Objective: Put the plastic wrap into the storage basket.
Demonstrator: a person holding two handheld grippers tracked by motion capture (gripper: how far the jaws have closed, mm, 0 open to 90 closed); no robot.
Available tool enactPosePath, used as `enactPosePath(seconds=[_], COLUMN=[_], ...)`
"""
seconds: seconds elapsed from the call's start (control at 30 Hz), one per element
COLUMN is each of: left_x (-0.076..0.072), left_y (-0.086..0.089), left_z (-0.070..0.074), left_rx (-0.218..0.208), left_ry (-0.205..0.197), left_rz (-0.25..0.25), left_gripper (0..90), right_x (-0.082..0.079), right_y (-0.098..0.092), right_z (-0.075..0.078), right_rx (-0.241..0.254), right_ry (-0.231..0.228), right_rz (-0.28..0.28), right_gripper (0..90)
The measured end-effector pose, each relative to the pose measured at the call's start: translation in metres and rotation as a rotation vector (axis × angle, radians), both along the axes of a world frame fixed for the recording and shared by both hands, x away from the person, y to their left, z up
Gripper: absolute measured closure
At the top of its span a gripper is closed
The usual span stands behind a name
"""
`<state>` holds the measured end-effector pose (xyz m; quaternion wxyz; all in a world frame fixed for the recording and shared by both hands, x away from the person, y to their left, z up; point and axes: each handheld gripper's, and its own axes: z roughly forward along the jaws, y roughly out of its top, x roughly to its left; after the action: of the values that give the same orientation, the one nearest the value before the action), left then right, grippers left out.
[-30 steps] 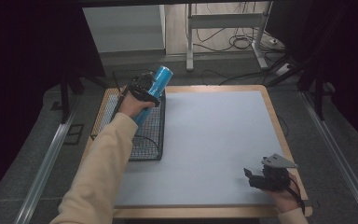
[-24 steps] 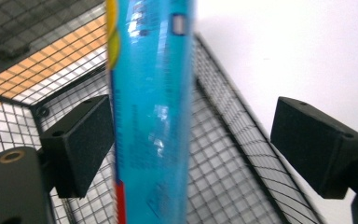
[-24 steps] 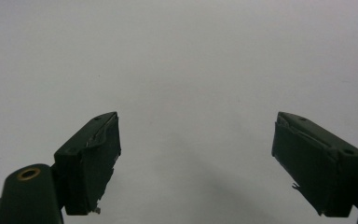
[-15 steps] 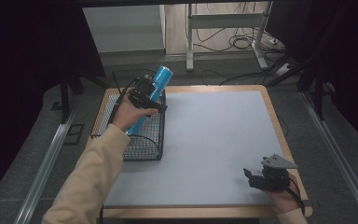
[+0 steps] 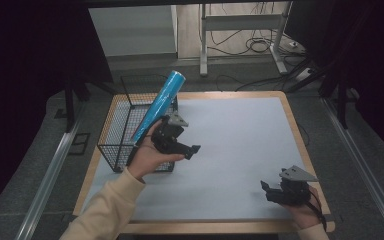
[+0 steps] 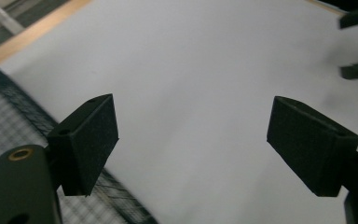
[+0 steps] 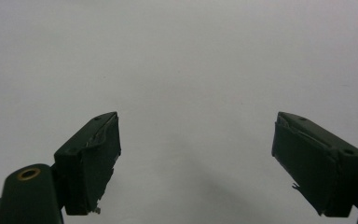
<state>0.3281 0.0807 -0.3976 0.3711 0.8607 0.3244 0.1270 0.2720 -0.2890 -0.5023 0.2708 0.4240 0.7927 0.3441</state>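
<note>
On the table's left side I've got one wire basket point(image 5: 122, 132) with one blue roll point(image 5: 158, 104) propped in it, leaning tilted with its top end sticking out past the back rim. So that's one basket, one roll, two grippers, and one pale grey mat point(image 5: 240, 145) covering the wooden tabletop. My left gripper point(image 5: 192, 150) sits just beside the basket over the mat, jaws spread with nothing between them, though they've just been closing a little. In the left gripper view I see bare mat between the pads and basket mesh point(image 6: 9, 116) at the edge. My right gripper point(image 5: 266, 189) rests near the front right corner, jaws released, also empty, well apart from the roll
</note>
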Motion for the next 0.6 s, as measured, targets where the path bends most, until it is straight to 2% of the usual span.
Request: enactPosePath(seconds=[0.23, 0.33, 0.43, 0.53, 0.6], left_x=[-0.035, -0.047, -0.056, -0.065, -0.068], left_y=[-0.006, -0.002, 0.0, 0.004, 0.005], left_z=[-0.04, -0.057, -0.073, -0.089, -0.096], left_rx=[-0.01, -0.03, -0.005, -0.002, 0.032], left_ry=[0.008, 0.002, 0.01, 0.035, 0.031], left_rz=[-0.05, -0.025, -0.011, -0.001, 0.0], left_gripper=[16.4, 16.5, 16.8, 16.8, 16.8], right_x=[0.0, 0.0, 0.0, -0.001, 0.0], right_y=[0.001, 0.002, 0.003, 0.003, 0.004], right_z=[0.0, 0.0, -0.001, 0.0, -0.001], right_rx=[-0.005, -0.003, -0.001, -0.002, -0.004], right_ry=[-0.004, -0.007, -0.01, -0.016, -0.018], right_rz=[0.004, 0.007, 0.014, 0.025, 0.031], right_gripper=[15.8, 15.8, 15.8, 15.8, 15.8])
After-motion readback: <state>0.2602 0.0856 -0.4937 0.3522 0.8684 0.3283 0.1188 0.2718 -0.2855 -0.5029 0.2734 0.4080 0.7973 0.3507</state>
